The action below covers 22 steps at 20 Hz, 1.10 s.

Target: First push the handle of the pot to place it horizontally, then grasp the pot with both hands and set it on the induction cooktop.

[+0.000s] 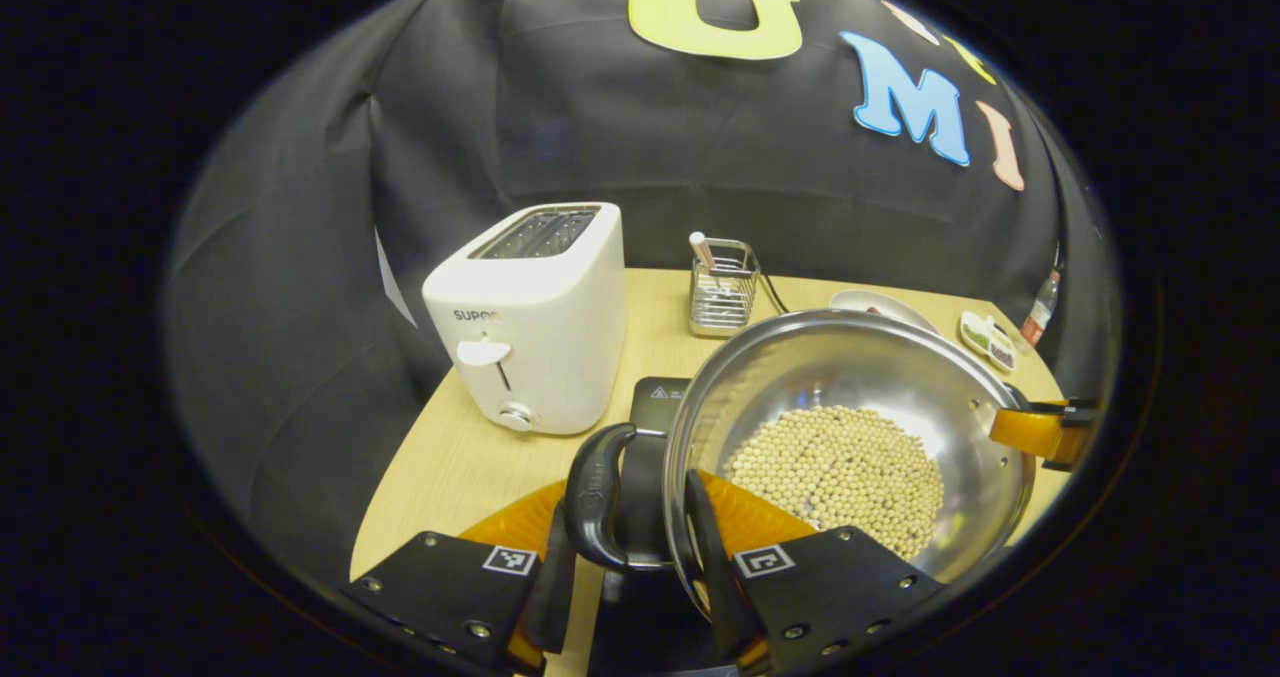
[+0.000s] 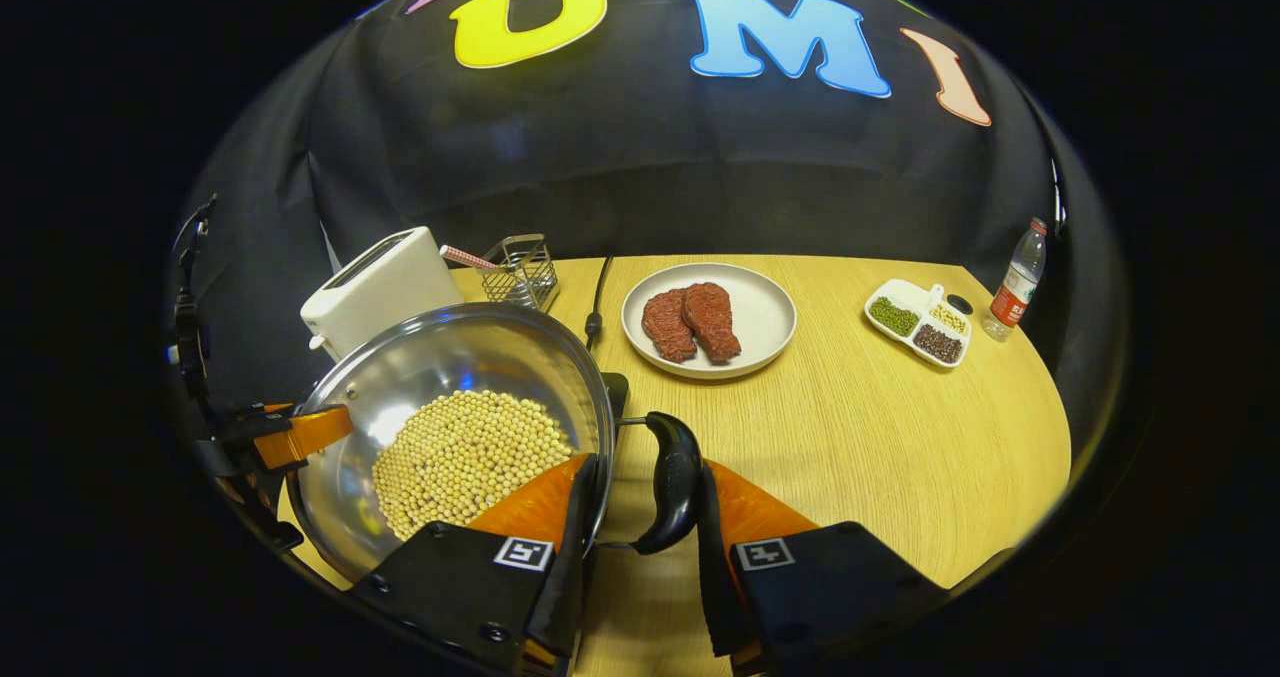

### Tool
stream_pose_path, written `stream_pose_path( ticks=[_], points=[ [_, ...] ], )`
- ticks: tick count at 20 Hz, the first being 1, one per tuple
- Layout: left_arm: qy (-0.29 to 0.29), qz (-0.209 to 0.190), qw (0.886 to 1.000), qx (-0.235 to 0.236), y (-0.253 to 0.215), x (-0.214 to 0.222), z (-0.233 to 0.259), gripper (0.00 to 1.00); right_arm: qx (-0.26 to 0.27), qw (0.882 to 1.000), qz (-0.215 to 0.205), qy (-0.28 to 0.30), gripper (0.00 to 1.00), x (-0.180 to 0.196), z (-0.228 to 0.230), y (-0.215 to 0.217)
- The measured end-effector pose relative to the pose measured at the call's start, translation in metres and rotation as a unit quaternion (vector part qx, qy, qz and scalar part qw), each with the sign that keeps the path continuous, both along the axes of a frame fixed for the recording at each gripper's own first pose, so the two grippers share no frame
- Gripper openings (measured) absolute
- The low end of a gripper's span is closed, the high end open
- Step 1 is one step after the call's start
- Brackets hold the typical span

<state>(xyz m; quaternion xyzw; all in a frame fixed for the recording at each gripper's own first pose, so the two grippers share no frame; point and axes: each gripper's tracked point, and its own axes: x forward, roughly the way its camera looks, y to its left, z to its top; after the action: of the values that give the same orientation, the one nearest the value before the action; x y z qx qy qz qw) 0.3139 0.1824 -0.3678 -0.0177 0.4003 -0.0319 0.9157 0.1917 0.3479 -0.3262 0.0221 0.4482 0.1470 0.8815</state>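
Stainless steel pot point(image 1: 850, 427), holding a layer of pale round beans point(image 1: 840, 487), is sitting tilted over the dark induction cooktop point(image 1: 655, 402); whether it is touching the cooktop cannot be told.

Left gripper point(image 1: 640, 547) is clamping one black loop handle point(image 1: 597, 497) of the pot, one finger outside the loop, the other just inside the rim.

Right gripper point(image 2: 640, 517) is gripping the opposite black handle point(image 2: 672, 482) the same way.

White toaster point(image 1: 530, 317) and wire utensil rack point(image 1: 722, 287) are standing behind the pot on the wooden table point(image 2: 900, 457).

Plate point(image 2: 710, 319) with two pieces of raw meat point(image 2: 692, 321), divided dish of grains point(image 2: 915, 322) and plastic bottle point(image 2: 1012, 282) are lying farther along the table.
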Motion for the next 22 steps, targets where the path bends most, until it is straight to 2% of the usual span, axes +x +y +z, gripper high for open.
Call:
stream_pose_path(
  ticks=[1, 2, 3, 4, 5, 6, 7, 9, 10, 11, 12, 13, 14, 15, 16, 17, 19, 21, 22],
  points=[
    [-0.002, 0.004, 1.0, -0.002, 0.0, 0.0, 0.0, 0.59, 0.002, 1.0, 0.002, 0.0, 0.52, 0.001, 0.0, 0.0],
    [-0.002, 0.007, 1.0, -0.002, -0.001, -0.004, -0.004, 0.56, 0.006, 1.0, 0.005, 0.0, 0.51, 0.0, 0.0, 0.0],
    [-0.005, 0.006, 1.0, 0.005, -0.003, -0.005, -0.004, 0.64, 0.012, 1.0, 0.01, -0.001, 0.54, -0.001, 0.003, 0.002],
    [-0.018, 0.004, 1.0, 0.022, -0.001, -0.004, 0.0, 0.58, 0.011, 1.0, 0.014, -0.013, 0.66, -0.001, 0.008, -0.001],
    [-0.035, 0.003, 0.999, 0.039, 0.0, -0.001, 0.007, 0.71, 0.005, 0.999, 0.018, -0.029, 0.65, 0.002, 0.013, -0.003],
    [-0.052, 0.002, 0.998, 0.048, -0.001, 0.004, 0.019, 0.67, -0.001, 0.999, 0.021, -0.043, 0.81, 0.004, 0.018, -0.008],
    [-0.071, 0.003, 0.996, 0.047, -0.006, 0.005, 0.034, 0.84, -0.005, 0.998, 0.024, -0.057, 0.98, 0.004, 0.025, -0.013],
    [-0.109, 0.01, 0.993, 0.049, -0.012, 0.009, 0.065, 0.84, -0.001, 0.996, 0.021, -0.082, 0.93, 0.005, 0.043, -0.022],
    [-0.129, 0.018, 0.99, 0.055, -0.014, 0.011, 0.083, 0.84, 0.005, 0.995, 0.018, -0.097, 0.97, 0.006, 0.054, -0.028],
    [-0.148, 0.024, 0.987, 0.058, -0.019, 0.008, 0.1, 0.84, 0.009, 0.993, 0.015, -0.113, 0.93, 0.006, 0.066, -0.036],
    [-0.166, 0.029, 0.984, 0.059, -0.027, 0.007, 0.118, 0.82, 0.01, 0.991, 0.014, -0.132, 0.93, 0.007, 0.078, -0.047],
    [-0.184, 0.032, 0.981, 0.056, -0.036, 0.003, 0.134, 0.84, 0.011, 0.988, 0.014, -0.151, 0.93, 0.007, 0.092, -0.057],
    [-0.201, 0.035, 0.978, 0.052, -0.046, -0.001, 0.153, 0.84, 0.012, 0.986, 0.013, -0.169, 0.97, 0.006, 0.104, -0.069],
    [-0.215, 0.038, 0.975, 0.049, -0.058, -0.007, 0.17, 0.83, 0.012, 0.983, 0.012, -0.185, 0.97, 0.004, 0.116, -0.081],
    [-0.226, 0.039, 0.972, 0.046, -0.07, -0.013, 0.184, 0.81, 0.013, 0.98, 0.009, -0.199, 0.92, 0.0, 0.128, -0.095],
    [-0.236, 0.041, 0.97, 0.044, -0.08, -0.018, 0.192, 0.81, 0.012, 0.977, 0.006, -0.211, 0.96, -0.004, 0.138, -0.11],
    [-0.253, 0.045, 0.966, 0.041, -0.102, -0.033, 0.212, 0.83, 0.009, 0.972, -0.002, -0.233, 0.97, -0.016, 0.158, -0.142],
    [-0.268, 0.044, 0.962, 0.033, -0.128, -0.054, 0.235, 0.81, 0.008, 0.967, -0.008, -0.254, 0.97, -0.029, 0.176, -0.172],
    [-0.277, 0.043, 0.96, 0.027, -0.142, -0.063, 0.248, 0.81, 0.009, 0.965, -0.011, -0.262, 0.93, -0.037, 0.185, -0.186]
  ],
)
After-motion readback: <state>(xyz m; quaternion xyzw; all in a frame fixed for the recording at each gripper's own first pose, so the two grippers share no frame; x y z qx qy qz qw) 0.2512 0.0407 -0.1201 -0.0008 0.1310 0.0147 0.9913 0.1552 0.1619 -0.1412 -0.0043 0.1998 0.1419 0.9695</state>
